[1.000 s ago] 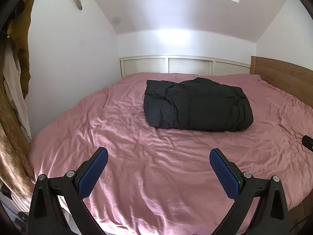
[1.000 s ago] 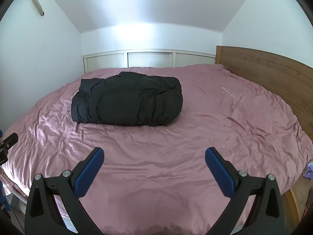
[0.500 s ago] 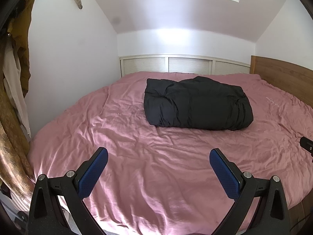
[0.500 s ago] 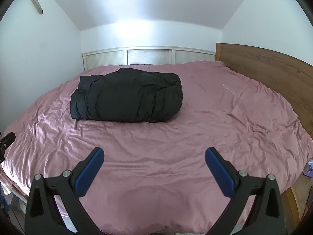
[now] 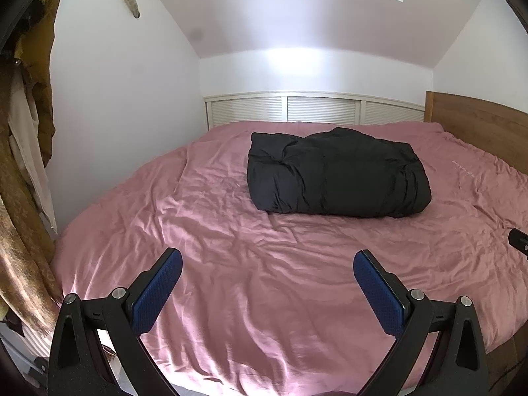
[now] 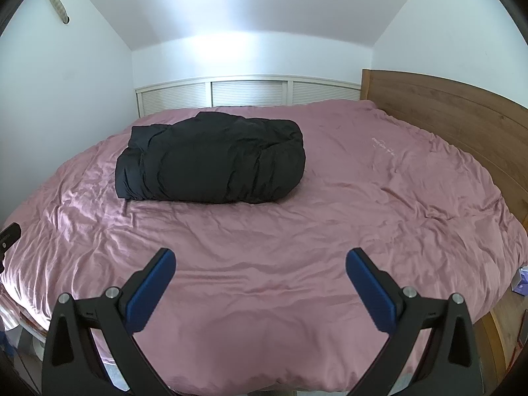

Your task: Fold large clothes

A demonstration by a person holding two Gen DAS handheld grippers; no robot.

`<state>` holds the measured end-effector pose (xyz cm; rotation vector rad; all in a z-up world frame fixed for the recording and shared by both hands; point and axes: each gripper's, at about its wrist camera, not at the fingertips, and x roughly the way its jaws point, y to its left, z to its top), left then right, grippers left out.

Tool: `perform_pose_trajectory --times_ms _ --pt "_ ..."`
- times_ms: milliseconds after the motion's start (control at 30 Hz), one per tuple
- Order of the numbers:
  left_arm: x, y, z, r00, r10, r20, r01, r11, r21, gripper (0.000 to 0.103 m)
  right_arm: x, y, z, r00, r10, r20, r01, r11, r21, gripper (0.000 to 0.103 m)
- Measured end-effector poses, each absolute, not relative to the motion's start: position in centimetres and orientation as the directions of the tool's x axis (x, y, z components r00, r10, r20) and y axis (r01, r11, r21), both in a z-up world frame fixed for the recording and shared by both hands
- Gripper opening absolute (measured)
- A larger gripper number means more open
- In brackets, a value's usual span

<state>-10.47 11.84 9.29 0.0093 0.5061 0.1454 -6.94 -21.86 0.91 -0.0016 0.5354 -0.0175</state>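
A black puffy garment (image 5: pixel 336 175) lies folded into a thick bundle on the far half of the pink bed (image 5: pixel 250 264). It also shows in the right wrist view (image 6: pixel 211 161), left of centre. My left gripper (image 5: pixel 267 264) is open and empty, held over the near edge of the bed, well short of the bundle. My right gripper (image 6: pixel 260 260) is open and empty too, at the near edge of the bed (image 6: pixel 330 231). The tip of the other gripper shows at the frame edge in each view (image 5: pixel 519 242) (image 6: pixel 8 234).
A wooden headboard (image 6: pixel 445 115) runs along the right side. White louvred doors (image 5: pixel 313 109) stand behind the bed. Clothes hang on the left wall (image 5: pixel 23 151). A small purple box (image 6: pixel 521 280) lies on the floor at the right.
Both grippers have drawn back and lifted slightly from the bed; the bundle sits a little farther away in both views. The garment itself has not moved.
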Motion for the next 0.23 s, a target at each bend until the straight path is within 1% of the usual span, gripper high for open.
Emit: perform_pose_trajectory --times_ms 233 --pt "-10.62 12.04 9.08 0.856 0.148 -0.495 -0.15 0.988 0.037 0.102 -7.02 -21.8 0.72 0.859 -0.019 -0.512 0.02 1.0 -0.005 0.103"
